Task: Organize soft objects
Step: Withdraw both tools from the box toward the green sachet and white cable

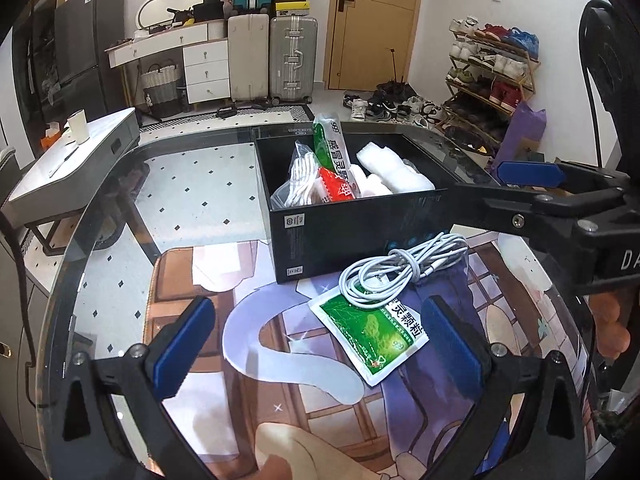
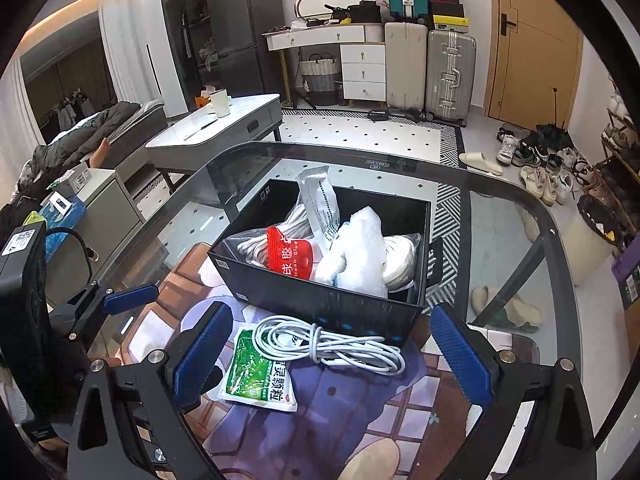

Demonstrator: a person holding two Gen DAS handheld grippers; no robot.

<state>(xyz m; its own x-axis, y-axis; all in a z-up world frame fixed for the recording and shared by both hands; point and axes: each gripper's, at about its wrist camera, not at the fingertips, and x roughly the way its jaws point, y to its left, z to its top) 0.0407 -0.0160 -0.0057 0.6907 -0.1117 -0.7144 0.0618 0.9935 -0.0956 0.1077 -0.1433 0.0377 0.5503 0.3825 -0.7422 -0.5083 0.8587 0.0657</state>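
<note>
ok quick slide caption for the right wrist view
Open right claw hovers over a coiled white cable lying on a green sachet, in front of a black box of soft items.

A coiled white cable point(image 1: 400, 270) lies bunched on the counter, tied round its middle, just at the 6 o'clock side of a black open box point(image 1: 360, 224). Its 7 o'clock end rests on a flat green sachet point(image 1: 370, 334) with white edges. Inside the box stand a green packet point(image 1: 329, 142), a red-labelled bag point(image 2: 290, 258), a clear bag of white cord point(image 1: 300, 176) and white bubble wrap point(image 2: 360, 248).
</note>
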